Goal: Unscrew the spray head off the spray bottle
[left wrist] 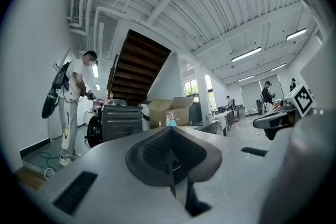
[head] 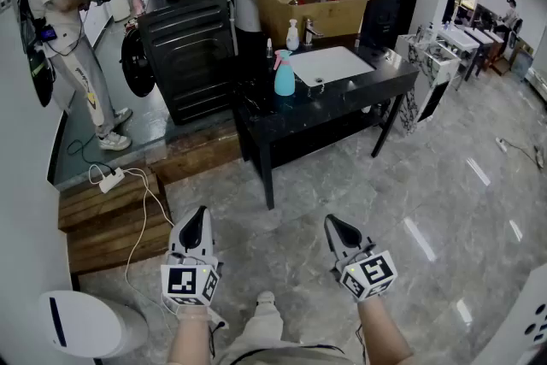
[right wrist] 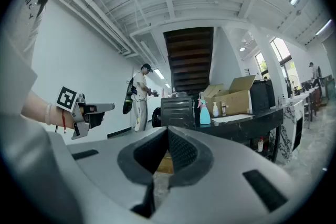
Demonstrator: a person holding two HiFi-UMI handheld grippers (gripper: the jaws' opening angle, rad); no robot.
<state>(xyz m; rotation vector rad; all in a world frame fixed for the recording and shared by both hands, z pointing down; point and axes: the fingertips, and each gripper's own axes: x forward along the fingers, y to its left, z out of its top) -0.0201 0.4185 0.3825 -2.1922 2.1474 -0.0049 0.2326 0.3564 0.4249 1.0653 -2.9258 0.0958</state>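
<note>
The blue spray bottle (head: 284,79) stands upright on the black tabletop (head: 359,94), well ahead. Left claw (head: 197,218) and right claw (head: 336,226) are clenched on nothing. Best to step closer, open both, then steady the body while twisting the spray head (head: 282,55).

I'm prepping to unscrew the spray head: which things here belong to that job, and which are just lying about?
For the job: blue spray bottle, its pink spray head, left gripper, right gripper (both shut, empty).
Lying about: white pump bottle, cardboard box, power strip.
</note>
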